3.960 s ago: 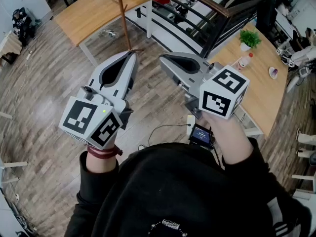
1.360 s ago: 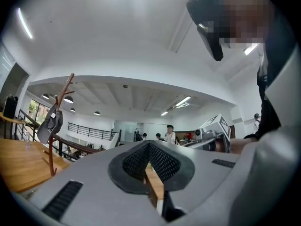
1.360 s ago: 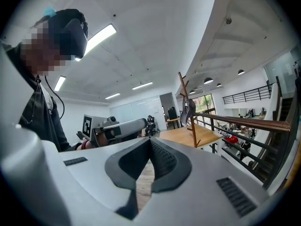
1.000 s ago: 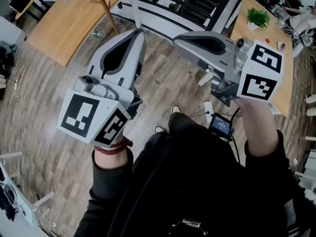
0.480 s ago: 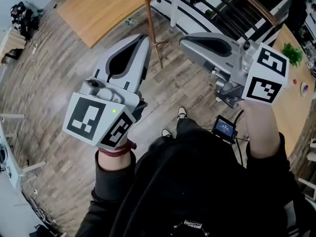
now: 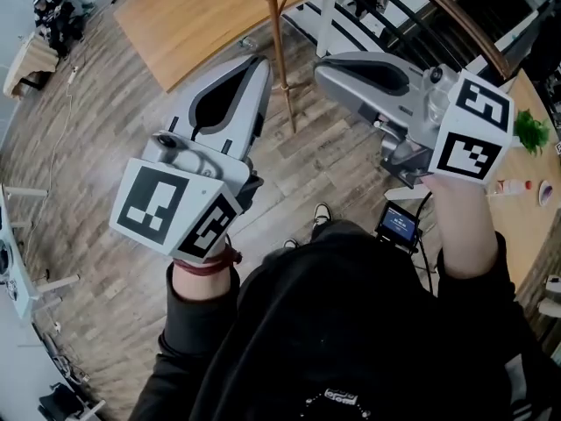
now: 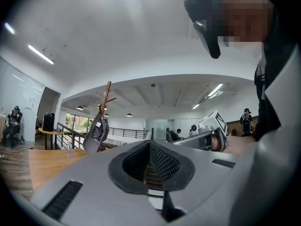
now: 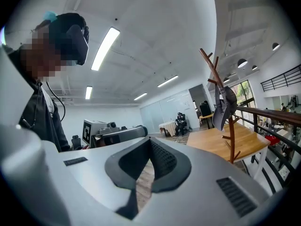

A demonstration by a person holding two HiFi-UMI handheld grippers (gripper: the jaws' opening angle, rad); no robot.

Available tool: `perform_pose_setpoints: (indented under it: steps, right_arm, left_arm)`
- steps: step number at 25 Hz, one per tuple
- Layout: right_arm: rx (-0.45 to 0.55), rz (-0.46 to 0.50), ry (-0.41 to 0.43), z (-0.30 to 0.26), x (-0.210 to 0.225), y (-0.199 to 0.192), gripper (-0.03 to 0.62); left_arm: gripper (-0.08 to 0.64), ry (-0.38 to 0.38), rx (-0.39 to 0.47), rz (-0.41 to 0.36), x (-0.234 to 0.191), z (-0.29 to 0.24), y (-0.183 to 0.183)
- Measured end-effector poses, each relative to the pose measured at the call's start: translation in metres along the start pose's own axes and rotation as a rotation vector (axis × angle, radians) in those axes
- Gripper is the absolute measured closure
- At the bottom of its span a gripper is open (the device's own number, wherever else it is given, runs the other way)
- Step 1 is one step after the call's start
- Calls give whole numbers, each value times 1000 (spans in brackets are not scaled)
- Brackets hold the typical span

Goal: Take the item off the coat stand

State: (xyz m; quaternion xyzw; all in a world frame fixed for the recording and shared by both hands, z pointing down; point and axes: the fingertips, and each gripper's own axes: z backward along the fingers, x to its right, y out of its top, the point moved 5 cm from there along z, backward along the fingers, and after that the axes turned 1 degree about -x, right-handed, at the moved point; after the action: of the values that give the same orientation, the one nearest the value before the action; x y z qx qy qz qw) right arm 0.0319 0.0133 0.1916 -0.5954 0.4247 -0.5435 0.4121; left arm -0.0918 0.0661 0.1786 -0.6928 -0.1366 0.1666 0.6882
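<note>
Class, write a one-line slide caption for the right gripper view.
Shut, empty right gripper looks toward a wooden coat stand hung with a grey item.

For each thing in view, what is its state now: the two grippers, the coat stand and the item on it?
left gripper: shut, empty, apart from the stand.
right gripper: shut, empty, apart from the stand.
coat stand: standing on the wooden floor.
grey item: hanging on the coat stand, not yet taken.

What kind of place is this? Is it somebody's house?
Probably not a house. It looks like a big open office or workshop, with long wooden tables, strip ceiling lights and a railing.
</note>
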Motion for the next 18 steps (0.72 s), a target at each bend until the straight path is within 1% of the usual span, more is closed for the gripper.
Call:
perform_pose_setpoints:
  steps: [4,13,18]
  right_arm:
    - [3,0,3,6,17,8,577]
    - [27,-23,-5,42,69,9,577]
    - [63,-35,-22,59,90,18,577]
  left_arm:
    - [554,-6,0,-2,-1,-20,5]
    - [554,-9,-11,-9,8,-80,-3]
    - [554,-34,-25,-25,11,-106,2]
